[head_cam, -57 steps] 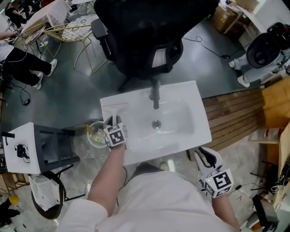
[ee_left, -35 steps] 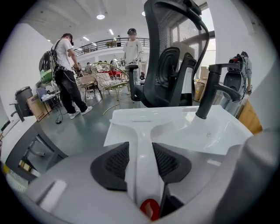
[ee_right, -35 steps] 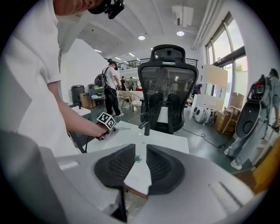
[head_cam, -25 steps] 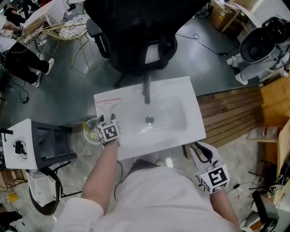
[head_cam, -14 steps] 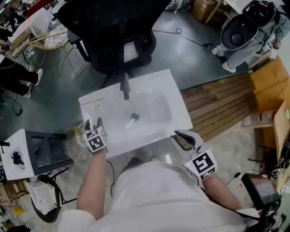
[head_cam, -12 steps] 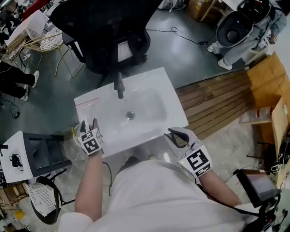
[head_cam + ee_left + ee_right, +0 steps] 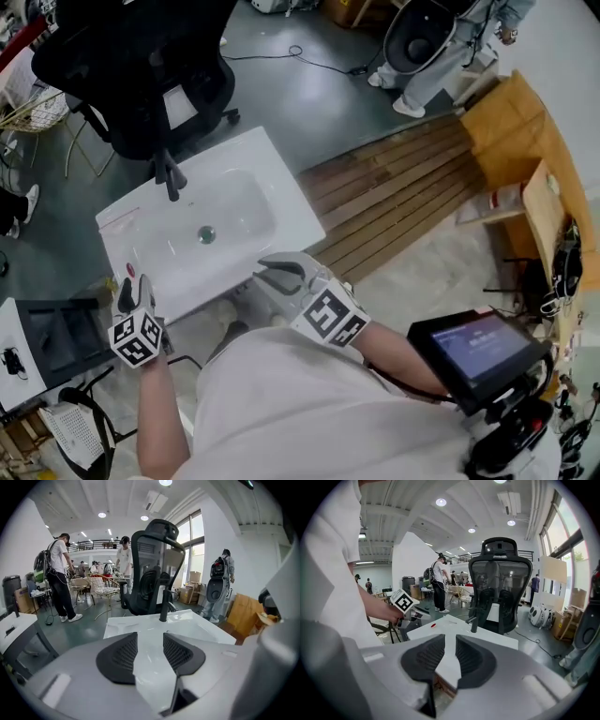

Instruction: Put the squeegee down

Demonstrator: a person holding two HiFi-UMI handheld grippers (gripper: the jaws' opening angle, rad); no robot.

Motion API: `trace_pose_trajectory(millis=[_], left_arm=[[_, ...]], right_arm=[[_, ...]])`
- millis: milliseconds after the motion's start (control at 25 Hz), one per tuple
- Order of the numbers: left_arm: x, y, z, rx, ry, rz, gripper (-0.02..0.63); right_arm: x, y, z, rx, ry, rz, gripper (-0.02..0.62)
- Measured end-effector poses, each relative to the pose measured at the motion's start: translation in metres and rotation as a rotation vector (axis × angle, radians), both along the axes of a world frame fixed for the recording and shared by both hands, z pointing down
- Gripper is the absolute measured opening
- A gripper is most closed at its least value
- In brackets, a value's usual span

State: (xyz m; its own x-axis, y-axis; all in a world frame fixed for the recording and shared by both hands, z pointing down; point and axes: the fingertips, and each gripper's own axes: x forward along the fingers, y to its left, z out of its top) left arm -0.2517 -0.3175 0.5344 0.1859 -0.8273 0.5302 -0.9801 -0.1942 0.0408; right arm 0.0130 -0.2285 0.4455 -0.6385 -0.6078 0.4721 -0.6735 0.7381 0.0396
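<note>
On the sink rim [image 7: 291, 211], red item [image 7: 129, 270], perhaps the squeegee, near empty left gripper [image 7: 137, 281], jaws closing.

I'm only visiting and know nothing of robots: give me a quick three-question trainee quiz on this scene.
1. True or false: the right gripper holds a sponge.
2. What stands behind the white sink? A) black office chair B) ladder C) fridge
3. Fill in: the faucet is coloured ____.
Key: 1 false, nothing is between its jaws; 2 A; 3 black.
</note>
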Motion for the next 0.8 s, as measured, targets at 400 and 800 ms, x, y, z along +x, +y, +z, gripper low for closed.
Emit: trace_pose_trajectory(millis=[400,800], left_arm=[[0.039,0.08,-0.015,-0.016,0.061,0.061,0.008],[0.081,0.142,-0.027,-0.027,0.1,0.181,0.008]], right_arm=[[-0.005,0.031,0.004,0.003,0.0,-0.095,0.061],[-0.023,0.058,0.006,0.014,0.014,-0.191,0.051]])
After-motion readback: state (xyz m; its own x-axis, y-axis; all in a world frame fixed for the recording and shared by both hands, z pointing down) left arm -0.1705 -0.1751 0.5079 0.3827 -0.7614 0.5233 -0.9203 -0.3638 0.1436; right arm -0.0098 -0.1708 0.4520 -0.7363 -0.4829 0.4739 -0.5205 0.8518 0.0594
